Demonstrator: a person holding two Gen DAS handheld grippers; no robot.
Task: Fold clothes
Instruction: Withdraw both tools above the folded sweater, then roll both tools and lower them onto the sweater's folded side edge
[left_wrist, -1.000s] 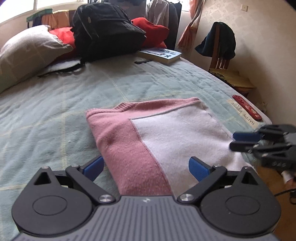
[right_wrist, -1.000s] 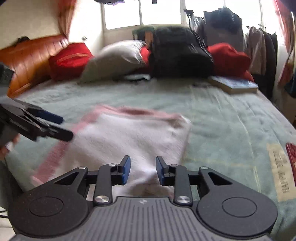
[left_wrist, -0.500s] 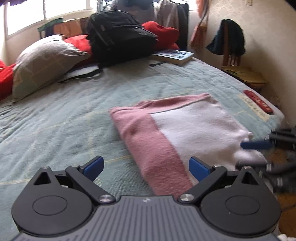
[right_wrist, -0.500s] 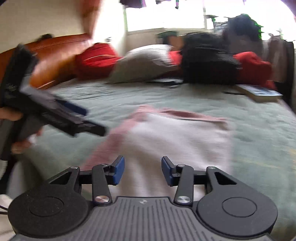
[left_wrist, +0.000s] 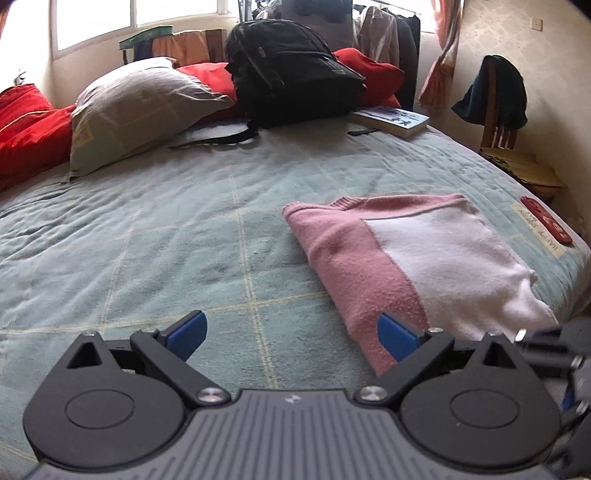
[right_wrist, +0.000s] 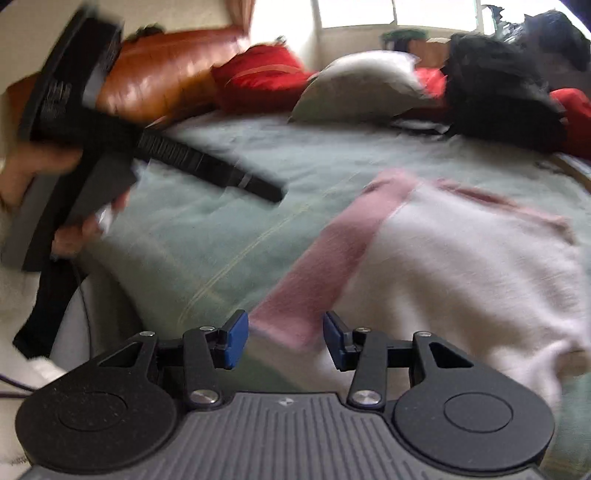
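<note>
Your folded pink-and-white sweater (left_wrist: 417, 266) lay near the bed (left_wrist: 184, 236) edge. Both the left gripper (left_wrist: 291, 332) and right gripper (right_wrist: 286, 339) were unclenched, holding nothing. A stray pad could have snagged the near hem and dragged the fold apart.

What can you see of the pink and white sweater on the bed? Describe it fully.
The sweater looks like soft, fuzzy knit, folded into a rough rectangle. One side is a dusty pink band, with a pink ribbed edge along the far side; the rest is white. It lies flat on the green quilted bedspread, near the bed's edge. No gripper touches it.
</note>
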